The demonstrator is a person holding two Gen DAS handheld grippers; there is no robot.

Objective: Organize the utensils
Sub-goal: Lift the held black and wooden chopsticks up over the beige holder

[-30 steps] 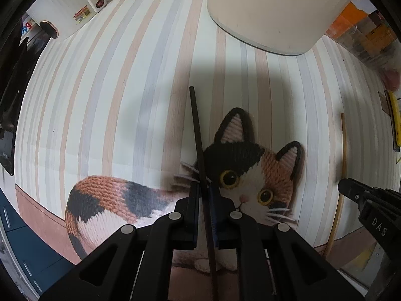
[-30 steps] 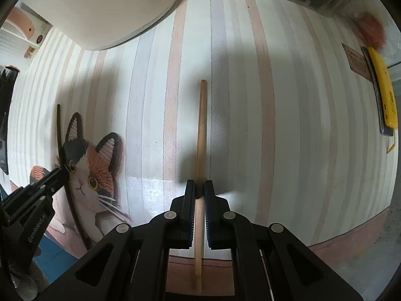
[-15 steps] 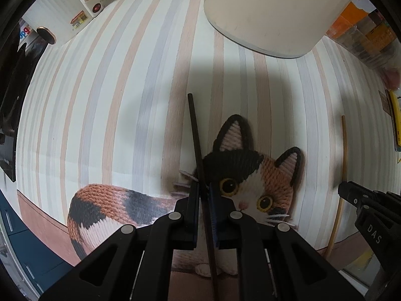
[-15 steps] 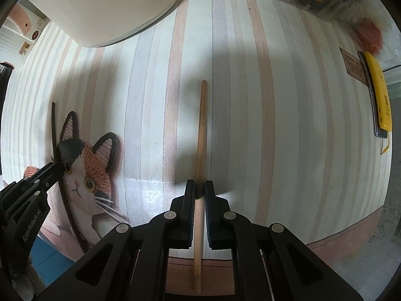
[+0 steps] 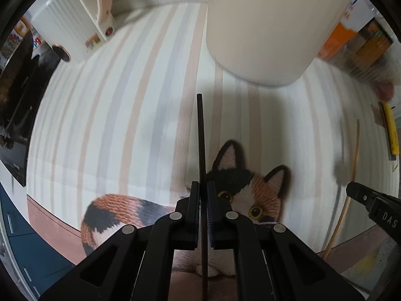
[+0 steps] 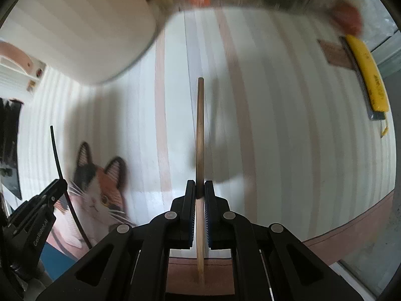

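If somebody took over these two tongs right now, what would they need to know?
Left tongs: shut on the black chopstick, which points ahead above the cat mat.
Right tongs: shut on the wooden chopstick, held over the striped tablecloth.
The big cream container stands just beyond both sticks; it is probably where they go, though its top is out of sight.
Done: both chopsticks picked up.
Left: carry each to its holder and let go. No other utensils are in view.
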